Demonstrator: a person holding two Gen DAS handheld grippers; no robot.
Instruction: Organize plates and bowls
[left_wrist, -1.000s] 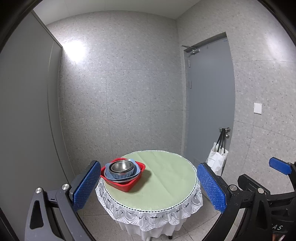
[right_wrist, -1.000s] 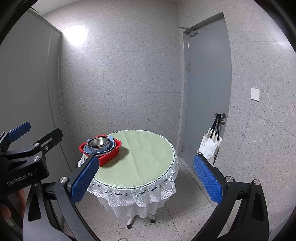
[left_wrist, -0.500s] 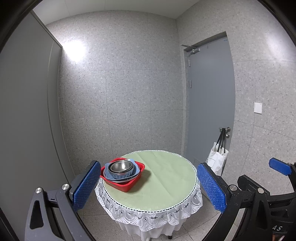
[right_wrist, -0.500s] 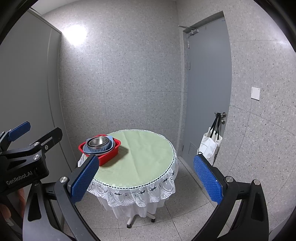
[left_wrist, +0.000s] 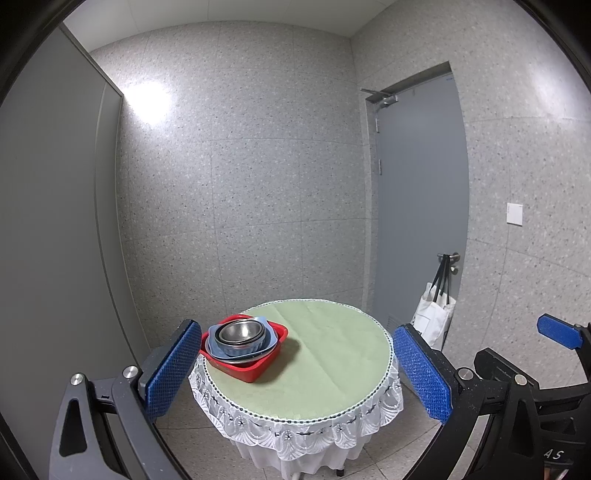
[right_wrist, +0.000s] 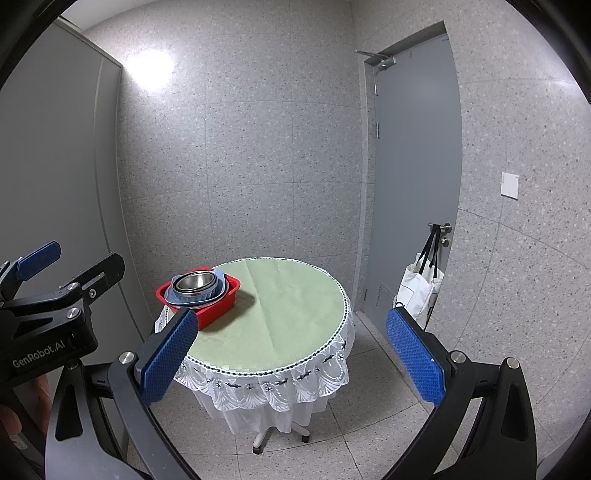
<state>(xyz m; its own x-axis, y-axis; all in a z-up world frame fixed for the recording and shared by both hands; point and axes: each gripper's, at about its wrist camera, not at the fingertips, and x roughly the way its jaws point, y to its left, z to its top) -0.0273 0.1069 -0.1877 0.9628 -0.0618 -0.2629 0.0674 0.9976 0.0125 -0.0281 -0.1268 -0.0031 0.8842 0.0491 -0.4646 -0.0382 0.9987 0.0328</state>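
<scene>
Bowls (left_wrist: 242, 334) sit nested in one stack: a steel one on top, inside bluish dishes, all inside a red tub (left_wrist: 255, 365) at about nine o'clock on the round table (left_wrist: 332, 362), close to its edge; the rest of the green cloth shows nothing else. Over the last second almost nothing has changed: stack and tub lie as they did, and both views have barely drifted, so the person seems to be standing back, not working. That fits either a gathered, finished stack or one waiting to be set out; the pictures do not settle which. The left gripper (left_wrist: 295, 369) hangs short of the table with its jaws spread wide and nothing between them, and the right gripper (right_wrist: 291, 347) is likewise wide and empty, well apart from the dishes. How many pieces make up the stack, and whether any is a plate, is hard to tell at this range. The table's foot shows only in the right wrist view, and a white bag (right_wrist: 419, 291) hangs at three o'clock on the door handle.
</scene>
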